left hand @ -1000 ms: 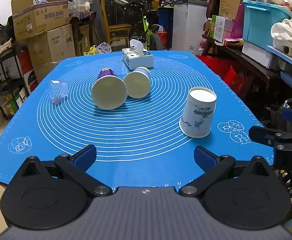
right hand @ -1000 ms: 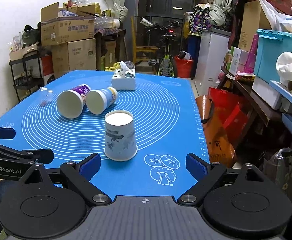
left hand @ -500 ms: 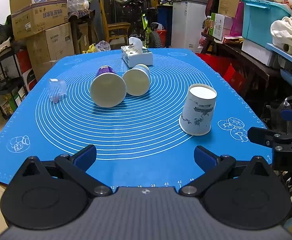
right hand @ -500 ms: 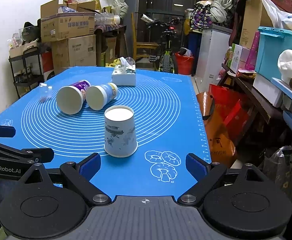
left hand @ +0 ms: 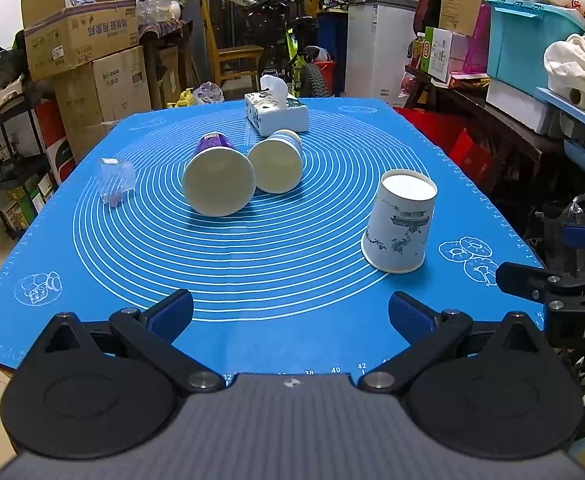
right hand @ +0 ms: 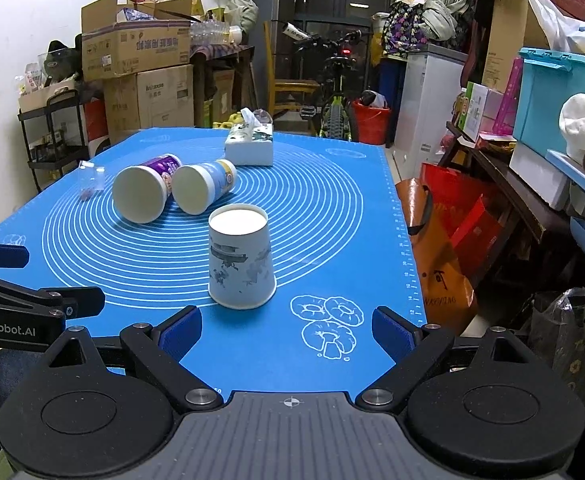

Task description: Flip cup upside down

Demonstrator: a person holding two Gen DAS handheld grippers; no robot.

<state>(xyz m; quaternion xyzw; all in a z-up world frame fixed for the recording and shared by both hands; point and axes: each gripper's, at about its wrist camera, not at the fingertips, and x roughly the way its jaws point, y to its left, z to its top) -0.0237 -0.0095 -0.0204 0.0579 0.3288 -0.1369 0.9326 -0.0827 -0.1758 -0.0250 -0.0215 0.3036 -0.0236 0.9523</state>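
The white paper cup with the inky blue print stands on the blue silicone mat, wide rim down and flat base up, so by my reading the flip itself looks already done. It sits on the near right part of the mat, just beside the printed doughnut drawings.

The right gripper has its jaws spread wide, holding nothing, with the cup just ahead and a little left of its centre line, its long axis vertical. The left gripper is equally wide and empty; from there the cup lies well off to the right and farther away. The right hand is clearly the nearer.

Farther back, a purple-labelled cup and a blue-labelled cup lie on their sides, touching, mouths toward us, with a tissue box behind them.
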